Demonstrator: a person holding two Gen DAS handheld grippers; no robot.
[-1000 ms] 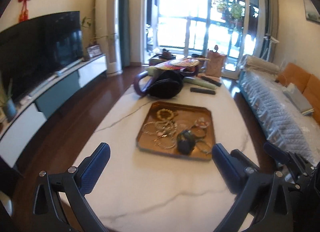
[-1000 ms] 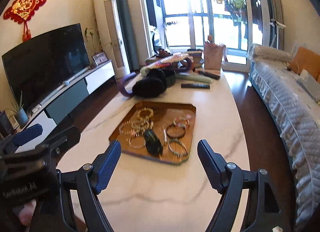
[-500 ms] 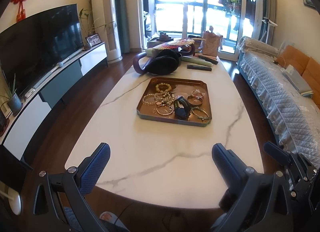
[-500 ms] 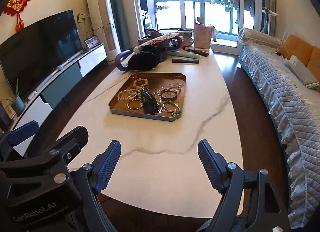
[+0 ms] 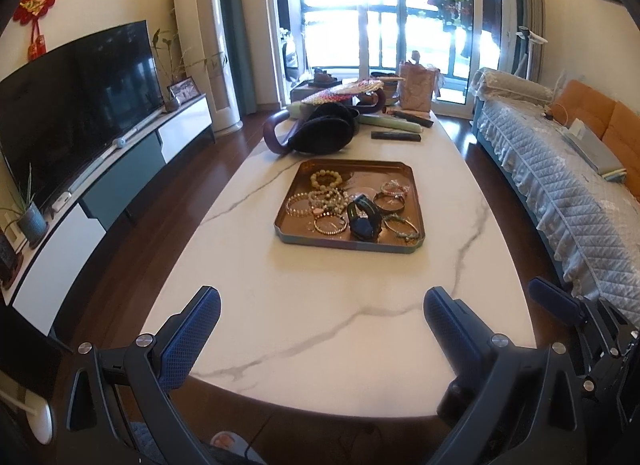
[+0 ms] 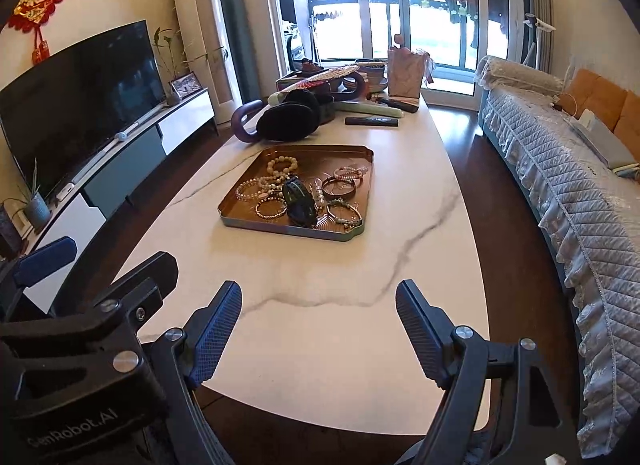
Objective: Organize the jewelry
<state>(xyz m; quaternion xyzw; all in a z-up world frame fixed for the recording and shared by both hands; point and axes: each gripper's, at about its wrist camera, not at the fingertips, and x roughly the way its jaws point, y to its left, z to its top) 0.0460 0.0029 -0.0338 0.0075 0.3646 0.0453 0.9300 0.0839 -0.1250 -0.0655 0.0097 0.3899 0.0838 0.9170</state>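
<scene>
A copper tray [image 5: 416, 201] [image 6: 236, 207] sits mid-table on the white marble table [image 5: 344, 305] [image 6: 332, 297]. It holds several bead bracelets [image 5: 326, 180] [image 6: 282, 164], bangles [image 5: 390, 203] [image 6: 339, 187] and a dark watch [image 5: 363, 219] [image 6: 300, 201]. My left gripper [image 5: 320, 313] is open and empty, well back from the tray over the table's near end. My right gripper [image 6: 318, 311] is open and empty, also near the table's front edge, to the right of the left one.
A dark bag [image 5: 320, 135] with a purple handle, a woven fan, remotes [image 5: 396, 136] and a paper bag [image 5: 416, 87] crowd the table's far end. A TV cabinet [image 5: 120, 181] runs along the left, a covered sofa [image 5: 560, 193] along the right.
Both grippers have pulled back and up from just in front of the tray to the table's near edge. Both stay open. The tray's contents have not moved.
</scene>
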